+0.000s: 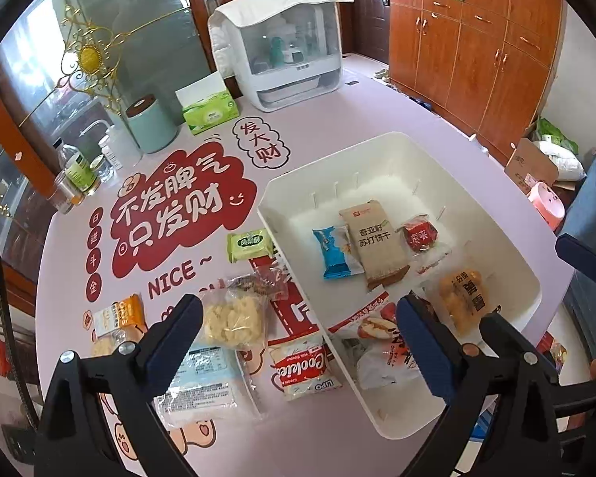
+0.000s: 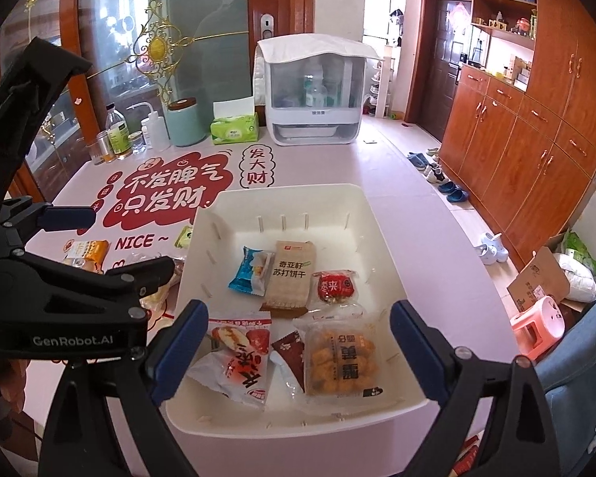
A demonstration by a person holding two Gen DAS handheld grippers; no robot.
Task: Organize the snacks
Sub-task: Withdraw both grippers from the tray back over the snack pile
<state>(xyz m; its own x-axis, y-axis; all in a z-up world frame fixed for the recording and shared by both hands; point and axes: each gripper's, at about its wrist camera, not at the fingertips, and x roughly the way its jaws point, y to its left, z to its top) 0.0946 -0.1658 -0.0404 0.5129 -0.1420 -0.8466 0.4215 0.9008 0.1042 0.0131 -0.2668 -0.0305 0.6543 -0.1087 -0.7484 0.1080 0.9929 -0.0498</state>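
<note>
A white bin [image 2: 290, 191] stands on the pink table and holds several snacks: a blue packet [image 2: 252, 270], a brown cracker pack [image 2: 292, 274], a red sweet [image 2: 333, 286], an orange fried-snack bag [image 2: 339, 357] and a red-and-white packet [image 2: 238, 353]. My right gripper [image 2: 300, 351] hangs open over the bin's near end, nothing between its fingers. Left of the bin [image 1: 397, 139], my left gripper [image 1: 302, 342] is open above loose snacks: a Cookies packet [image 1: 306, 365], a yellow crumbly pack [image 1: 234, 318], a white-blue pack [image 1: 202, 389], an orange packet [image 1: 119, 318] and a green packet [image 1: 250, 244].
Along the table's far side stand a white lidded cabinet [image 2: 314, 95], a green tissue box [image 2: 234, 127], a teal canister [image 2: 184, 121] and bottles [image 2: 117, 131]. The table edge runs right of the bin. A pink stool [image 2: 540, 326] and a cardboard box [image 2: 536, 282] are on the floor.
</note>
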